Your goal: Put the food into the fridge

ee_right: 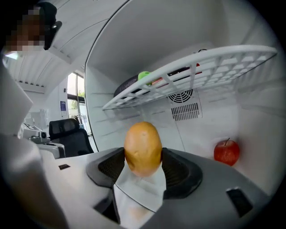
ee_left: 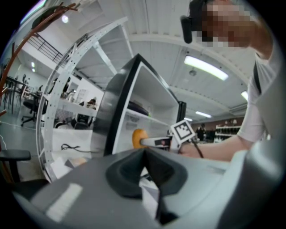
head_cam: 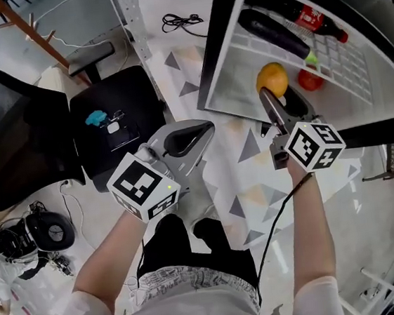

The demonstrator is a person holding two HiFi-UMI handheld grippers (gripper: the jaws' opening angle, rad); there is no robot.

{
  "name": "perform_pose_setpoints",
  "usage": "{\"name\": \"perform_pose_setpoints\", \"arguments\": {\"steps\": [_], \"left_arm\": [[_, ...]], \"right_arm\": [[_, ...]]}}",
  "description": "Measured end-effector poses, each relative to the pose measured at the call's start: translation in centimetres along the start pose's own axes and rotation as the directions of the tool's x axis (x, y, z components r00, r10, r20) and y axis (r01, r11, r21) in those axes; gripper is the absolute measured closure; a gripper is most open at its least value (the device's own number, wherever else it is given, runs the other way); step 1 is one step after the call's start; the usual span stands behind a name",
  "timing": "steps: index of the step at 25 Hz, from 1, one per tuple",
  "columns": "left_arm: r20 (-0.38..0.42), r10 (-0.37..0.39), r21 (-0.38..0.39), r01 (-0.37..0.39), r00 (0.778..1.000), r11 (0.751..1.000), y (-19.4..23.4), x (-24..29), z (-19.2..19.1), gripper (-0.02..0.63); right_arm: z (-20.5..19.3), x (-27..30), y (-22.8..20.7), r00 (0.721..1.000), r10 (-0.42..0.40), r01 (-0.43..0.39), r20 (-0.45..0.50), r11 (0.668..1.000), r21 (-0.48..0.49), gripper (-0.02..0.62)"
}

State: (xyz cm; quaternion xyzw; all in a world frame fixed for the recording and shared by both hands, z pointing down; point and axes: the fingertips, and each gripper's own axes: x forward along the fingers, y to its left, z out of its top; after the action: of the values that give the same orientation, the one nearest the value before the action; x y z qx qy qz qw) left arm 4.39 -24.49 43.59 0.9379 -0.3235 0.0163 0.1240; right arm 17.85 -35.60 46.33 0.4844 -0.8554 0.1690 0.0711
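Observation:
My right gripper (head_cam: 269, 97) reaches into the open fridge (head_cam: 217, 59) and is shut on a yellow-orange fruit (head_cam: 273, 79). In the right gripper view the fruit (ee_right: 143, 149) sits upright between the black pads of that gripper (ee_right: 143, 157), over the lower compartment. A red apple (ee_right: 226, 152) lies at the back right of that compartment. On the wire shelf (ee_right: 201, 67) above lie a dark eggplant (head_cam: 275, 35) and a cola bottle (head_cam: 315, 20). My left gripper (head_cam: 204, 128) hangs outside the fridge's front, shut with nothing in it.
A black office chair (head_cam: 11, 139) stands at the left, and a black seat (head_cam: 118, 120) beside it carries a small blue object (head_cam: 96, 118). Headphones (head_cam: 50, 230) and cables lie on the floor at lower left. A patterned mat (head_cam: 256, 182) covers the floor before the fridge.

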Motion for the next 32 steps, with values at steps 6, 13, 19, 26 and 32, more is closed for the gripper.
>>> {"name": "perform_pose_setpoints", "arguments": {"steps": [6,13,19,26,32], "left_arm": [[0.018,-0.005,0.002,0.005,1.000,1.000,0.5,0.5,-1.4,0.600],[0.034,-0.005,0.013,0.004,0.999,1.000,1.3,1.1,-2.6,0.600],[0.039,-0.003,0.011,0.002,0.999,1.000,1.5,1.6,-3.1,0.600],[0.049,-0.001,0.012,0.000,0.999,1.000,1.3,1.7,-3.4,0.600],[0.045,0.003,0.010,-0.004,0.999,1.000,1.5,1.5,-3.7,0.600]], "right_arm": [[-1.3,2.7,-1.7,0.999,-0.027,0.023,-0.035,0.996,-0.084,0.333],[-1.8,5.0,-3.2,0.998,-0.050,0.040,-0.047,0.982,-0.184,0.333],[-2.1,7.2,-4.8,0.989,-0.110,0.073,-0.095,0.940,-0.333,0.333],[-3.1,9.9,-6.5,0.970,-0.188,0.093,-0.153,0.872,-0.481,0.333],[-4.1,11.9,-7.4,0.955,-0.231,0.082,-0.185,0.807,-0.585,0.333]]}}
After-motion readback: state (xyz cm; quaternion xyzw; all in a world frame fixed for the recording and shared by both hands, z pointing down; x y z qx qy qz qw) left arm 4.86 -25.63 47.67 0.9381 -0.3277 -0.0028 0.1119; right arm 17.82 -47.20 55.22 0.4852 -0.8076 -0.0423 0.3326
